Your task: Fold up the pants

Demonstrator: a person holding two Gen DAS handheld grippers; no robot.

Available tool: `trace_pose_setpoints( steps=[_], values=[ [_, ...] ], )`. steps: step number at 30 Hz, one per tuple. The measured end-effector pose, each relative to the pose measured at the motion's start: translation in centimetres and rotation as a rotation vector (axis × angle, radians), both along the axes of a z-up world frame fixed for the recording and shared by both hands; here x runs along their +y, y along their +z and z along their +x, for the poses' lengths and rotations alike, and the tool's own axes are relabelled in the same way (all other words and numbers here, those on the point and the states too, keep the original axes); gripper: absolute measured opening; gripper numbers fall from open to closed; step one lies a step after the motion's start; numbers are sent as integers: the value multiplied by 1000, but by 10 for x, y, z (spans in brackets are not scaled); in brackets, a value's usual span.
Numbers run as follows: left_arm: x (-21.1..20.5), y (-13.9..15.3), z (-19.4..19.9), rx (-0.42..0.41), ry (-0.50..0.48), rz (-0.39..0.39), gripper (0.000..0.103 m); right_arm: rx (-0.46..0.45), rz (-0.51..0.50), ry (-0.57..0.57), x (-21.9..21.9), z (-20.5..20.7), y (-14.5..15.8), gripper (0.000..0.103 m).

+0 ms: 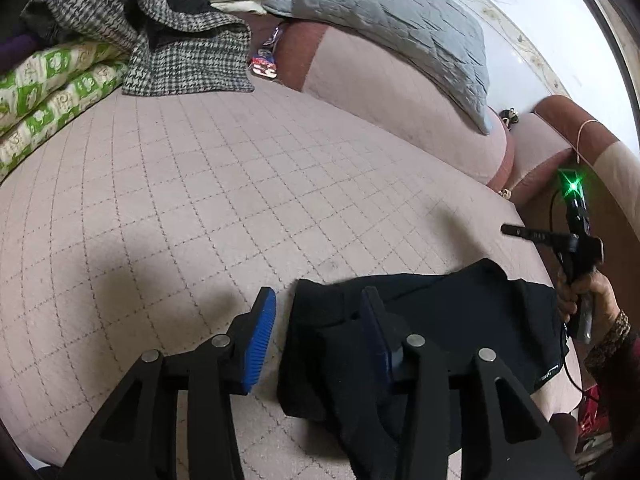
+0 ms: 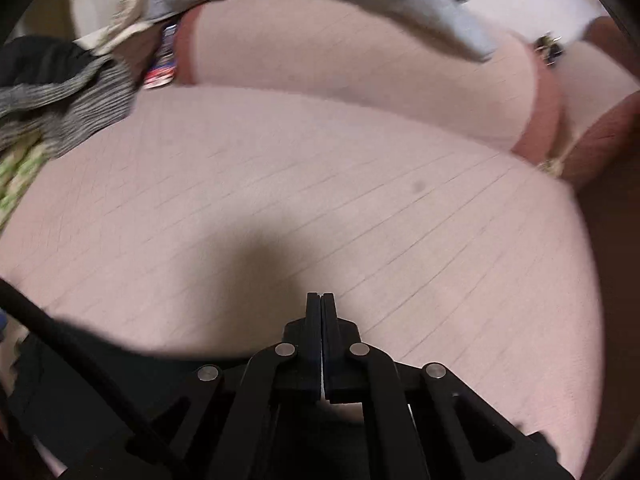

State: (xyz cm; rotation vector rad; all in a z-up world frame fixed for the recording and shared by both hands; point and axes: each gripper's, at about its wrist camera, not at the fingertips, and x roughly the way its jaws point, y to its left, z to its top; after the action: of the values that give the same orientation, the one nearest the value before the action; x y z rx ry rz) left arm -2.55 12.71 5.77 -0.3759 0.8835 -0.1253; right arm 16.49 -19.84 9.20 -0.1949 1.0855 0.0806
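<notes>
Black pants (image 1: 440, 320) lie folded in a bundle on the pink quilted bed cover (image 1: 200, 184), at the lower right of the left wrist view. My left gripper (image 1: 320, 300) is open, its blue-padded fingers (image 1: 262, 340) straddling the bundle's left edge, nothing held. The right gripper (image 1: 516, 231) shows at the far right, held in a hand above the pants' right end. In the blurred right wrist view the right gripper (image 2: 321, 298) is shut and empty above the cover (image 2: 360, 200); the pants (image 2: 100, 392) lie dark at lower left beneath it.
A houndstooth garment (image 1: 180, 48) and a green-patterned folded quilt (image 1: 52, 88) lie at the back left. A grey quilted pillow (image 1: 400, 24) rests on pink bolsters (image 1: 380, 92) along the back. A black cable (image 2: 80, 344) crosses the right wrist view's lower left.
</notes>
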Motion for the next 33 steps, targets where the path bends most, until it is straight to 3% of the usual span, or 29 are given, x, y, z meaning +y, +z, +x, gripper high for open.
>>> trace_pose_setpoints(
  steps=[2, 4, 8, 10, 12, 13, 17, 20, 24, 26, 28, 30, 33],
  values=[
    [-2, -2, -1, 9, -7, 1, 45, -26, -72, -66, -2, 9, -1, 0],
    [-6, -4, -3, 17, -23, 1, 48, -30, -12, -60, -1, 1, 5, 2],
    [-28, -8, -2, 37, -105, 32, 56, -54, 0, 6, 9, -47, 11, 28],
    [-46, -14, 2, 75, -157, 97, 56, -50, 12, 32, 7, -74, 12, 28],
    [-63, -19, 5, 97, -181, 207, 18, -54, 21, 39, 5, -103, 15, 28],
    [-66, -20, 6, 106, -178, 233, 10, -59, 22, 35, 2, -117, 17, 28],
    [-55, 1, 4, 37, -116, 200, 10, -121, 44, -20, -27, -162, 38, 28],
    [-45, 15, 6, 4, -81, 159, 10, -185, 6, -87, -62, -184, 52, 28],
    [-43, 5, 25, 46, -61, 191, 10, -188, -7, -216, -114, -194, 55, 28],
    [-49, -13, 35, 135, -72, 259, 11, -185, 16, -286, -139, -202, 54, 28],
    [-52, -27, 32, 170, -77, 297, 14, -183, 41, -342, -160, -211, 52, 35],
    [-53, -27, 24, 136, -75, 330, 18, -198, 35, -392, -177, -218, 51, 61],
    [-49, -26, 16, 129, -70, 313, 19, -211, 36, -475, -207, -221, 48, 62]
  ],
)
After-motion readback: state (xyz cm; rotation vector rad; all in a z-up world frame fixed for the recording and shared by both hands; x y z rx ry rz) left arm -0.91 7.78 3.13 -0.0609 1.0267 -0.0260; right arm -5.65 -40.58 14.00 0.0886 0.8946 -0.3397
